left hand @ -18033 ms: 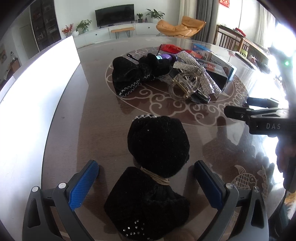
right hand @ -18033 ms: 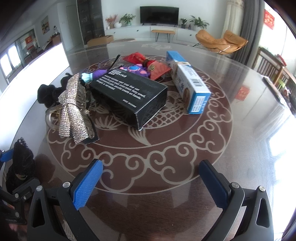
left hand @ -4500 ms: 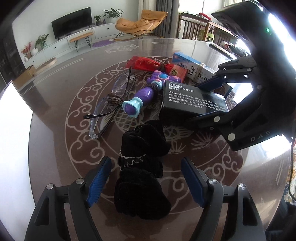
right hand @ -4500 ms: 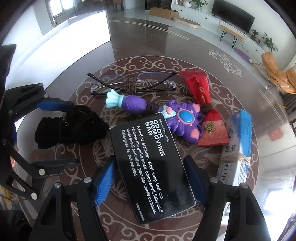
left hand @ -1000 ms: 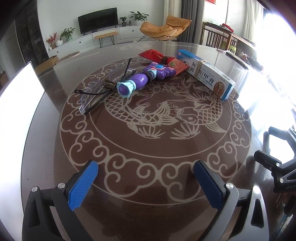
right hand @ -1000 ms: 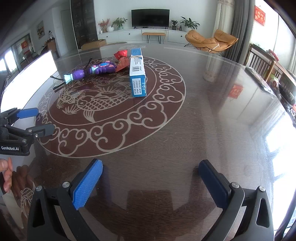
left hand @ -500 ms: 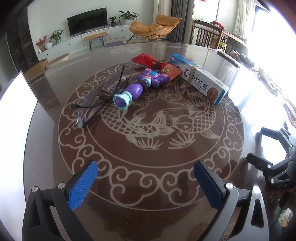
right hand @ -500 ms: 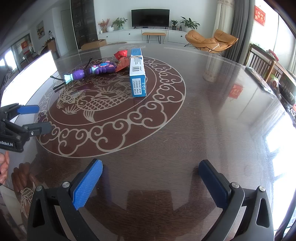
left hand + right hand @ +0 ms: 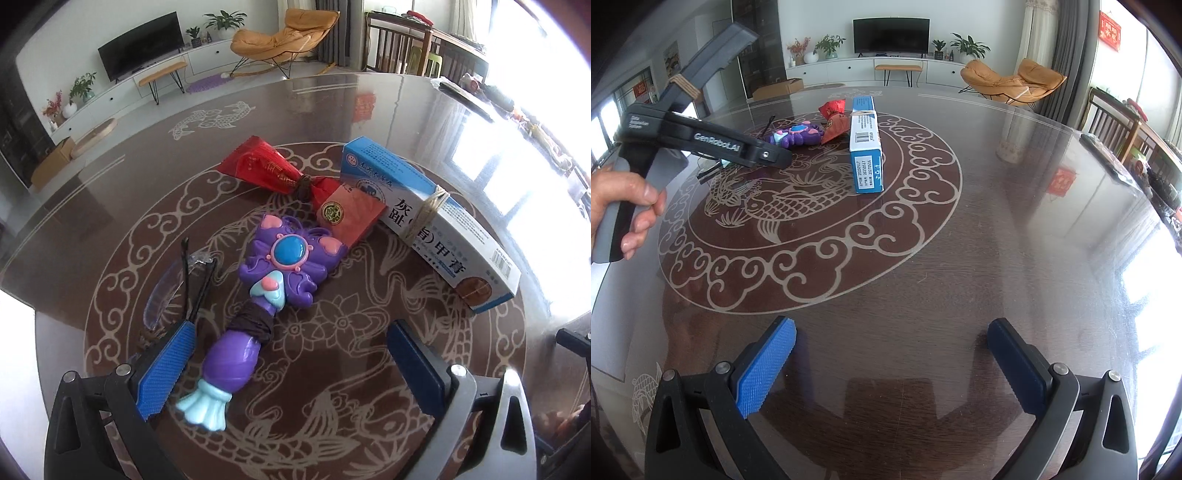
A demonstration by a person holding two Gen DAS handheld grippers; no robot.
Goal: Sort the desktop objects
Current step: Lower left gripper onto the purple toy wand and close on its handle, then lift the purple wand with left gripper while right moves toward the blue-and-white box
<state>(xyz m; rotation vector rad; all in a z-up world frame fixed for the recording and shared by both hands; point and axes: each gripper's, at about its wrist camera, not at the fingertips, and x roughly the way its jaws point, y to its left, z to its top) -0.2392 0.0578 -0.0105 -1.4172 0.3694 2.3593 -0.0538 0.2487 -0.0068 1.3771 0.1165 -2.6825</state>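
Left gripper (image 9: 295,365) is seen spread wide over the purple toy wand (image 9: 273,291), nothing clamped; the wand's handle lies between the blue pads, nearer the left pad, whether touching it cannot be told. The wand's long axis runs diagonally: teal flared end toward the gripper, butterfly-shaped head with blue gem pointed away and to the right. Folded glasses (image 9: 184,284) are laid just left of the wand, roughly parallel, their near end hidden behind the left pad. Touching or just beyond the wand head, a red packet (image 9: 295,177) tied in the middle is seen, and to its right a blue-and-white box (image 9: 428,218) bound with twine, long axis slanting near-right to far-left. Right gripper (image 9: 892,365) is held wide open above bare tabletop (image 9: 997,221), well apart from the cluster; a hand (image 9: 617,206) is seen on the left tool's grip. Compared with half a second ago, the left gripper has been brought forward from the ring's edge right onto the wand; the right one is unchanged. Open table is left on the right and near sides; the table edge is far behind the cluster.
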